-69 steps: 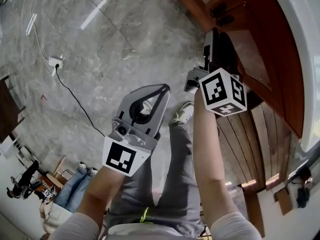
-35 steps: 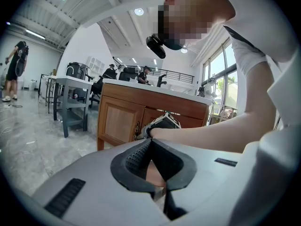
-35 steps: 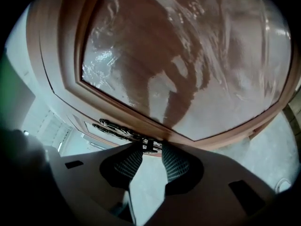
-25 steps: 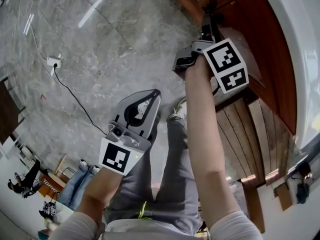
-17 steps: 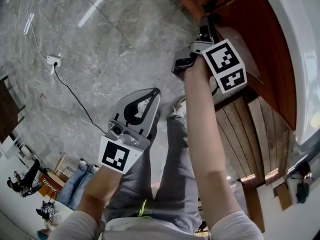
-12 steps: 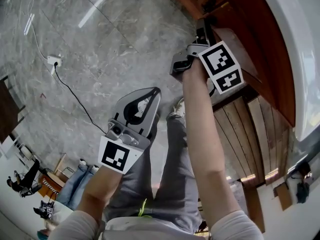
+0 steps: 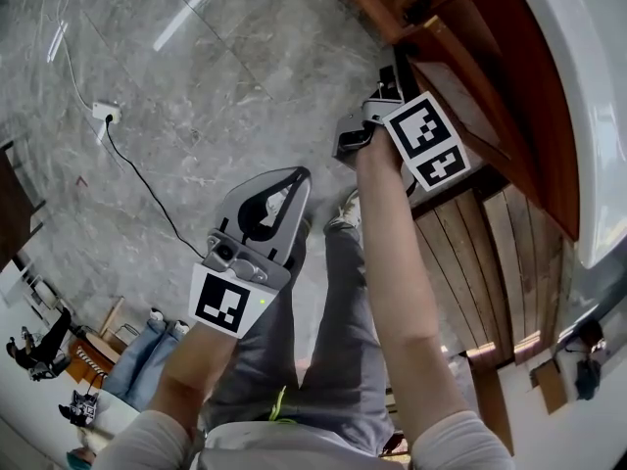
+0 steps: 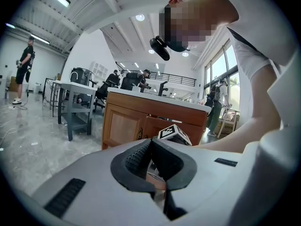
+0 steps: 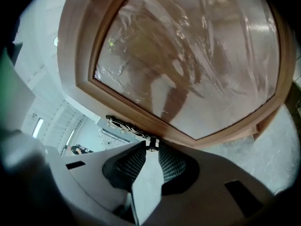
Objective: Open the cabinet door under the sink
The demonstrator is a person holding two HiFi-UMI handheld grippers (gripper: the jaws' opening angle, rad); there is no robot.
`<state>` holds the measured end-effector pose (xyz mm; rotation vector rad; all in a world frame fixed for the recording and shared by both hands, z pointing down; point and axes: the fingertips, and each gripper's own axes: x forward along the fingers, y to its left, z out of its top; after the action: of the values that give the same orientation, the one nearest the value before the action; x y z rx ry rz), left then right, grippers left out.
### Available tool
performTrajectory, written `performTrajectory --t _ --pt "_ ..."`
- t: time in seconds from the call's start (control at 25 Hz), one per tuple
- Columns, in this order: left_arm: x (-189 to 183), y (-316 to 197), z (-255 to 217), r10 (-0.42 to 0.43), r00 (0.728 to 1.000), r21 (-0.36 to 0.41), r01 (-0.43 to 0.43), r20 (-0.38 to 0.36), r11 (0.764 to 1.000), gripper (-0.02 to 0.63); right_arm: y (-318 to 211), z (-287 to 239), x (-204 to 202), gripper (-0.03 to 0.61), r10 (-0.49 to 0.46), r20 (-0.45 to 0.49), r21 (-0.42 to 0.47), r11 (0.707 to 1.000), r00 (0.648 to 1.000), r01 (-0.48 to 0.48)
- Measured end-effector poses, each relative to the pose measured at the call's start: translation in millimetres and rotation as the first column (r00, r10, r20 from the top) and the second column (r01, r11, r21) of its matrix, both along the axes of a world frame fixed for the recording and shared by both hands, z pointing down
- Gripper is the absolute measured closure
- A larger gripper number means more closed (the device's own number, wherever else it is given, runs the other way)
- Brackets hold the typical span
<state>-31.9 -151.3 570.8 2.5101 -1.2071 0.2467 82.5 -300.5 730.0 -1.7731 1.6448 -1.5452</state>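
Observation:
The brown wooden cabinet door (image 7: pixel 468 94) under the white counter (image 7: pixel 588 116) stands partly swung out. In the right gripper view its glossy panel (image 9: pixel 188 60) fills the picture, with a dark ornate handle (image 9: pixel 123 125) along its lower frame. My right gripper (image 7: pixel 396 65) reaches up to the door's edge, and its jaws (image 9: pixel 151 145) are shut on the end of that handle. My left gripper (image 7: pixel 297 176) hangs lower over the floor, shut and empty. The left gripper view shows its pads meeting (image 8: pixel 150 142) and the cabinet (image 8: pixel 127 124) beyond.
The person's grey trouser legs (image 7: pixel 333 360) and a shoe (image 7: pixel 343 218) are below both grippers. A white socket with a black cable (image 7: pixel 103 114) lies on the marble floor at left. Wooden slats (image 7: pixel 490 262) run along the cabinet's base at right. Other people stand far off.
The right gripper has drawn back from the cabinet with the handle, and the door has swung further out. The left gripper has barely shifted.

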Motion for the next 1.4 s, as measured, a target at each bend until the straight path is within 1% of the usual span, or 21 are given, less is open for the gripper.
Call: performTrajectory --t 0.28,0.64,1.08,1.4 --pt "-10 8 -5 -0.01 1.0 0.004 0.01 -0.001 1.0 0.595 21 -2 -13 0.48 -0.048 -0.033 0.003 0.999 0.998 0.048" --pt "-17 11 -4 -0.019 1.0 0.006 0.019 -0.006 1.0 0.595 33 0 -18 0.48 -0.068 -0.047 0.013 0.998 0.997 0.069" --pt "-24 23 -14 -0.028 0.999 0.016 0.029 -0.017 0.999 0.595 68 -1 -34 0.48 -0.131 -0.044 0.001 0.991 0.99 0.132" --pt "-30 31 -20 -0.034 0.999 0.022 0.034 -0.018 0.999 0.595 91 -2 -43 0.48 -0.189 -0.068 -0.005 0.982 0.98 0.189"
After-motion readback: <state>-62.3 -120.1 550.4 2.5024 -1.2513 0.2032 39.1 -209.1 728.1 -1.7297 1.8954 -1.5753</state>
